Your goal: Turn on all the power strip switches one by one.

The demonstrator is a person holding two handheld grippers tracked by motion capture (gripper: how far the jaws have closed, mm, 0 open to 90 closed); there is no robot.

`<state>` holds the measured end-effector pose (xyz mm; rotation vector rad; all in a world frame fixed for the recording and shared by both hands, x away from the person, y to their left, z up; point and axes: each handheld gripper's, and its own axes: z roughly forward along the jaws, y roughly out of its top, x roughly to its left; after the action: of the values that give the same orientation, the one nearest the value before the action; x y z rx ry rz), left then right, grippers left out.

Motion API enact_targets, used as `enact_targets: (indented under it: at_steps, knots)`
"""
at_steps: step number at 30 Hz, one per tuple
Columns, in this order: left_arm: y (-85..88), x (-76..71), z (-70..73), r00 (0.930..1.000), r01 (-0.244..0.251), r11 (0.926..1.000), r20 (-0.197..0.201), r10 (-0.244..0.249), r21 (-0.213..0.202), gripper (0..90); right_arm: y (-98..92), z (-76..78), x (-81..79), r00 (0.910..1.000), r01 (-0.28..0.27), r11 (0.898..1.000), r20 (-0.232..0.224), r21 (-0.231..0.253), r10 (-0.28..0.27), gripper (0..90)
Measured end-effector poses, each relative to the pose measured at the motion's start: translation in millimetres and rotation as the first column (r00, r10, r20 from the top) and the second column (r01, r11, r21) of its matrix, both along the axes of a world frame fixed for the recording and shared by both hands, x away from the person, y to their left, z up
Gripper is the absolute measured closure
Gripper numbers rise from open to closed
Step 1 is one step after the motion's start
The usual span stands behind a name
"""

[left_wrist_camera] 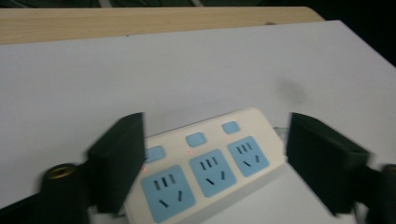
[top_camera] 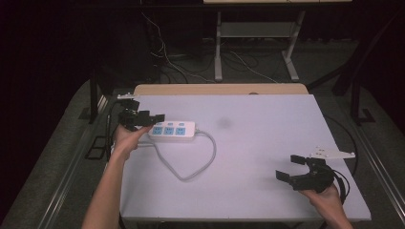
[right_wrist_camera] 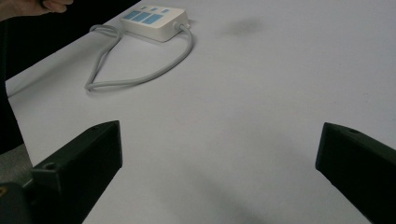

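A white power strip (top_camera: 172, 130) with three blue sockets and three blue switches lies at the table's left side. Its grey cable (top_camera: 200, 162) loops toward the front and back to the left. My left gripper (top_camera: 152, 119) hovers at the strip's left end, open. In the left gripper view the strip (left_wrist_camera: 205, 168) lies below and between the spread jaws of my left gripper (left_wrist_camera: 215, 126), and the pads do not press on it. My right gripper (top_camera: 286, 167) rests near the front right of the table, open and holding nothing. The right gripper view shows my right gripper (right_wrist_camera: 219, 133) over bare table, with the strip (right_wrist_camera: 152, 18) far off.
The pale table top (top_camera: 267, 143) has a wooden strip (top_camera: 219, 89) along its far edge and a faint dark smudge (top_camera: 223, 123) right of the power strip. Behind the table stand a desk frame (top_camera: 218, 47) and loose cables on the floor.
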<state>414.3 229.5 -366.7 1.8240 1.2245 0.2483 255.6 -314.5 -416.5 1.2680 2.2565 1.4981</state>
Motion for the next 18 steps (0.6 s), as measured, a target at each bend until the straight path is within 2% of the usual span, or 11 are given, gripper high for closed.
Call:
enact_targets:
  at_steps: [2,4,5,9,11,16,18]
  knots:
    - [-1.0,-5.7,1.5,0.9999,0.011,0.9999,0.013,-0.011,0.0,9.7,0.0,-0.1,-0.2,1.0,0.0,1.0,0.001,0.002,0.0,0.4]
    - [-2.5,-9.7,1.9,0.9998,0.018,0.9998,0.003,-0.018,0.002,1.0,0.1,-0.1,-0.2,1.0,-0.001,1.0,-0.001,0.0,0.001,0.5]
    - [-3.9,-12.6,2.1,0.9999,0.016,0.9999,0.006,-0.016,0.003,0.0,0.1,-0.2,-0.2,1.0,-0.001,1.0,-0.001,-0.001,0.001,0.4]
    - [-8.2,-25.9,4.4,0.9991,0.017,0.9999,0.039,-0.017,0.003,0.0,-0.2,-0.4,0.5,1.0,-0.001,1.0,-0.001,0.003,0.001,0.5]
    - [-11.4,-33.1,5.6,0.9982,0.028,0.9994,0.052,-0.029,0.019,0.0,-0.5,-0.4,0.6,1.0,0.001,1.0,-0.002,0.005,-0.001,0.4]
    - [-19.3,-50.8,6.3,0.9951,0.059,0.9982,0.079,-0.06,0.011,0.0,-0.4,-0.3,0.6,1.0,0.001,1.0,-0.001,0.006,-0.001,0.5]
    - [-23.6,-57.5,4.7,0.9937,0.072,0.997,0.084,-0.074,0.027,0.0,0.0,-0.3,0.8,1.0,0.0,1.0,-0.001,0.006,0.0,0.4]
